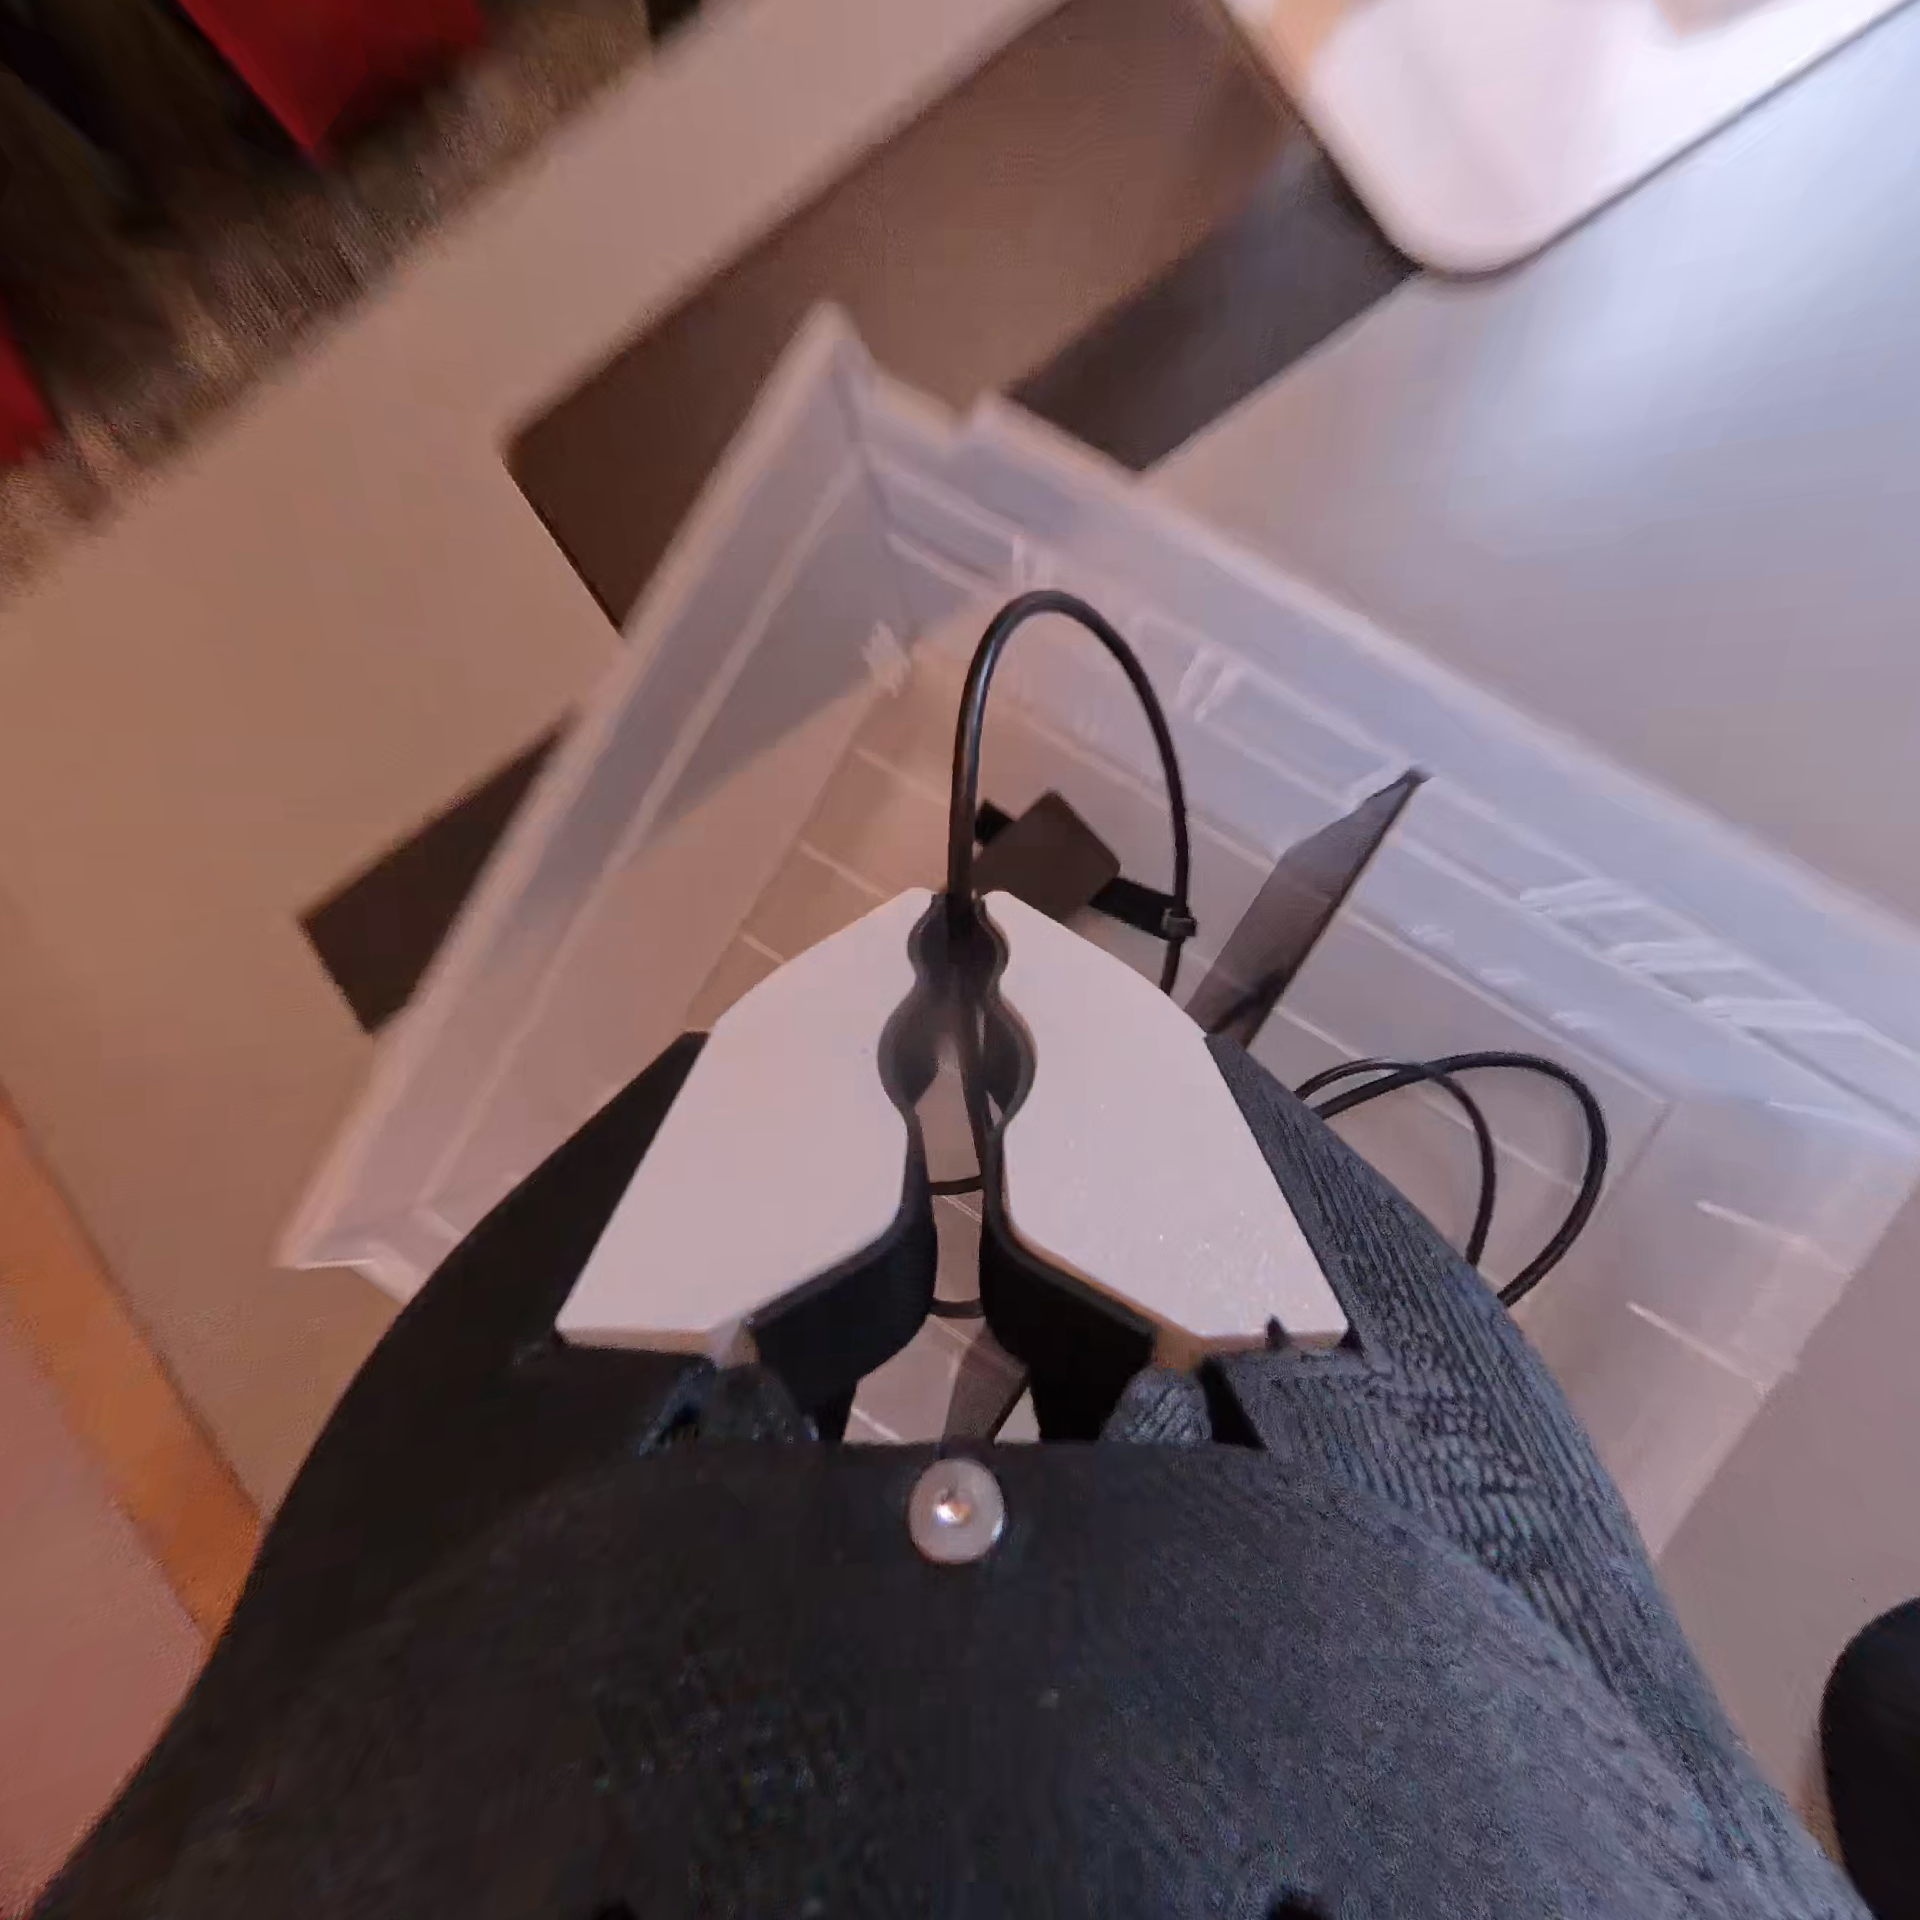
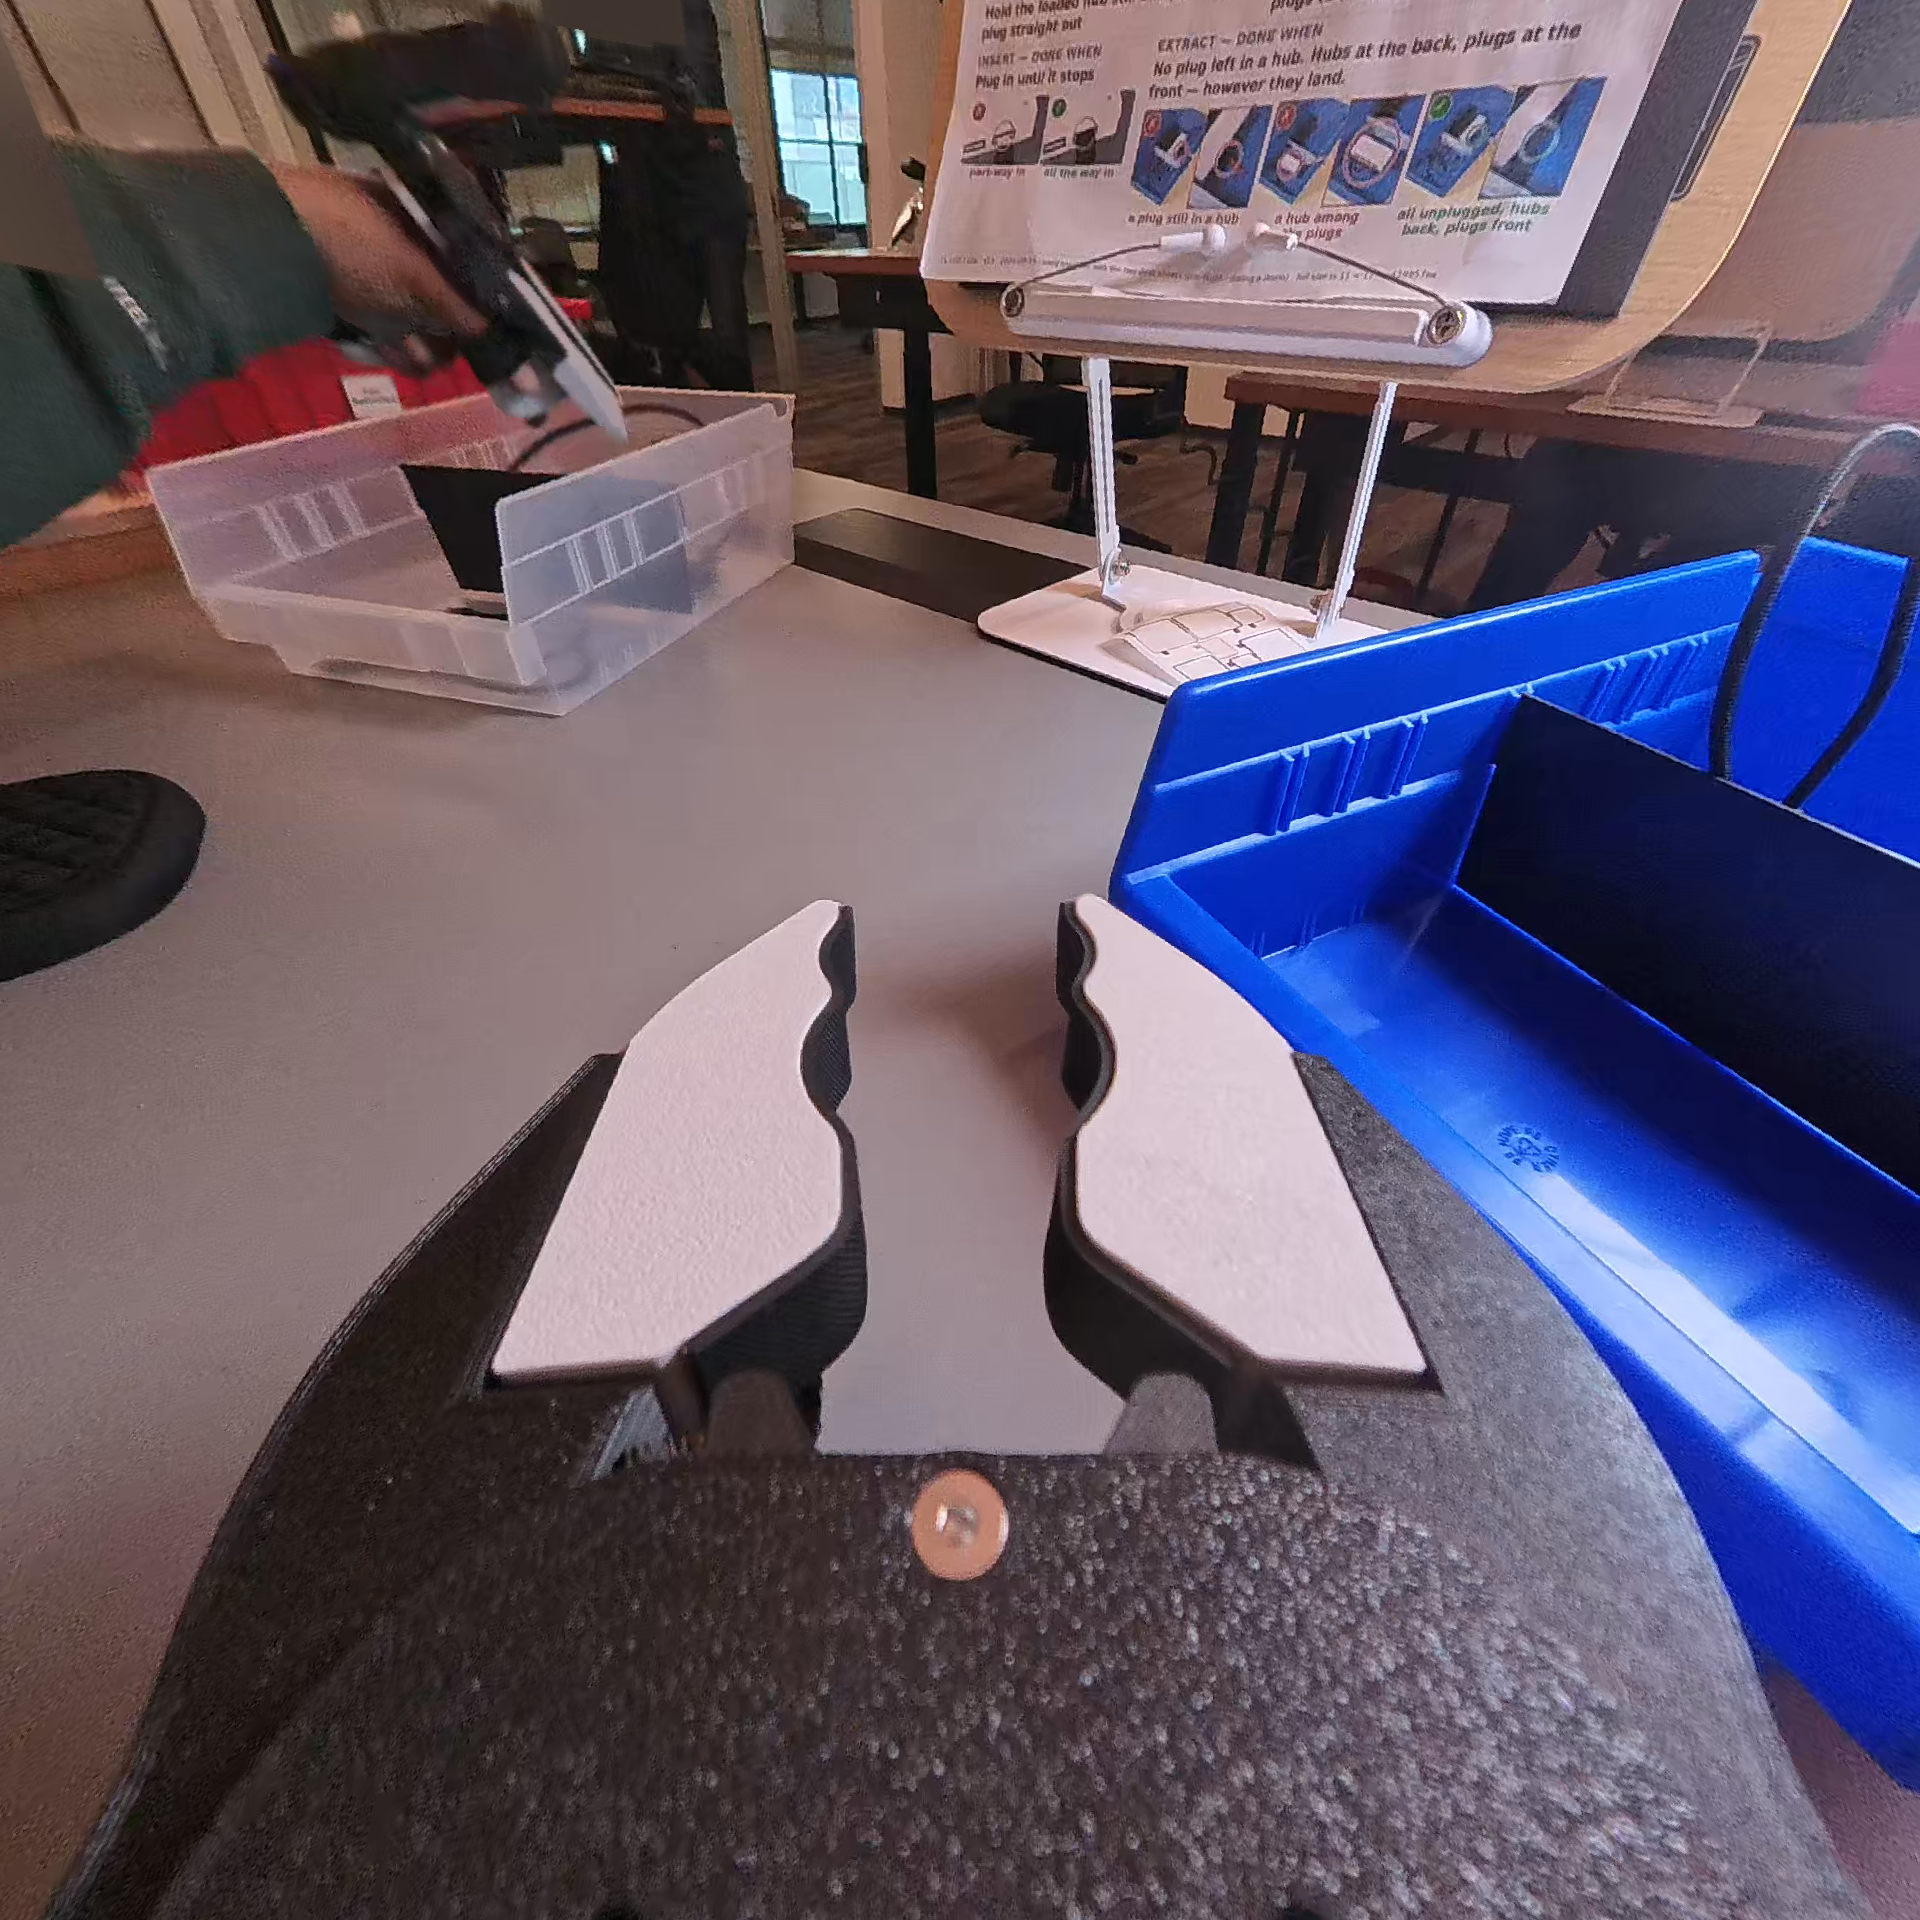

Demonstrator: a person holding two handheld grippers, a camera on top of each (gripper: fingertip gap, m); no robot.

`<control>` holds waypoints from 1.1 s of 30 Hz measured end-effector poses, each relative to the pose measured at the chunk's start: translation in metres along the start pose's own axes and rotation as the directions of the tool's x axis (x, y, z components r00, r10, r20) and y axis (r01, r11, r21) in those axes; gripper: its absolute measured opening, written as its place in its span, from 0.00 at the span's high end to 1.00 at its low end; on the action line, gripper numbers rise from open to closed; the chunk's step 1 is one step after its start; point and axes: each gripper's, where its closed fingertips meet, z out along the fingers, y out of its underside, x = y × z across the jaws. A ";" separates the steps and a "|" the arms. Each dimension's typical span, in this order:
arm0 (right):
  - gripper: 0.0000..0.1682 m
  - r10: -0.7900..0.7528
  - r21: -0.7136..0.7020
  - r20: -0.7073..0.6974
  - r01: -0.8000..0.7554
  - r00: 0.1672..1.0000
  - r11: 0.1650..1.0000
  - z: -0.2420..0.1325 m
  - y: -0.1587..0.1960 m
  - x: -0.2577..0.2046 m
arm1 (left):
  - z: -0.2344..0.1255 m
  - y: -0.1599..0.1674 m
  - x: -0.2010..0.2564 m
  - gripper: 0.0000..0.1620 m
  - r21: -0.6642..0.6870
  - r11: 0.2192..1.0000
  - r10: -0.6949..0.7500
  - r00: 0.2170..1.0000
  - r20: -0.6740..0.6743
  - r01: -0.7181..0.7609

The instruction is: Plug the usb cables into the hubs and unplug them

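- Now my left gripper (image 1: pixel 961 914) pinches the black usb cable (image 1: pixel 1081 665) over the clear bin (image 1: pixel 727 644), at twelve o'clock.
- My right gripper (image 2: pixel 956 997) gapes wide, empty, blue bin (image 2: pixel 1403 790) at two o'clock.
- Next, I judge: lift the cable out toward a hub.

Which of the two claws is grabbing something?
The left claw, over the clear bin. It is pinched shut on a thin black cable, while the right claw gapes open with nothing between its tips.
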 end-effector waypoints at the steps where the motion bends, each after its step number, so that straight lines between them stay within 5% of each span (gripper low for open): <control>1: 0.78 -0.001 0.001 0.004 0.001 1.000 1.000 0.000 0.000 -0.001 | -0.021 -0.015 0.002 0.98 0.073 0.997 0.031 0.999 0.019 -0.032; 8: 0.78 -0.050 -0.047 0.084 0.054 0.995 0.997 0.019 0.005 -0.021 | -0.181 -0.101 0.056 0.98 0.425 0.875 0.194 0.973 0.129 -0.231; 12: 0.78 -0.102 -0.030 0.173 0.109 0.980 0.994 0.033 -0.010 -0.049 | -0.244 -0.136 0.116 0.97 0.568 0.759 0.292 0.946 0.140 -0.319; 18: 0.64 -0.224 0.039 0.220 0.220 0.950 0.975 0.067 -0.059 -0.082 | -0.283 -0.159 0.236 0.98 0.718 0.597 0.490 0.871 0.028 -0.358; 23: 0.45 -0.063 0.072 0.393 0.037 0.917 0.997 0.098 -0.084 -0.140 | -0.277 -0.152 0.331 0.97 0.770 0.544 0.630 0.769 -0.111 -0.334; 24: 0.47 -0.062 0.058 0.450 0.040 0.891 0.997 0.098 -0.082 -0.155 | -0.272 -0.147 0.344 0.98 0.771 0.539 0.651 0.749 -0.125 -0.339; 26: 0.91 -0.133 0.086 0.563 0.103 0.816 0.991 0.087 -0.074 -0.181 | -0.264 -0.135 0.363 0.98 0.779 0.526 0.681 0.718 -0.145 -0.342; 27: 1.00 -0.166 0.116 0.578 0.120 0.799 0.986 0.081 -0.073 -0.185 | -0.260 -0.129 0.367 0.98 0.781 0.529 0.687 0.708 -0.164 -0.332; 33: 1.00 -0.099 0.105 0.714 0.034 0.694 0.994 0.048 -0.073 -0.170 | -0.217 -0.107 0.353 0.98 0.759 0.616 0.616 0.729 -0.298 -0.210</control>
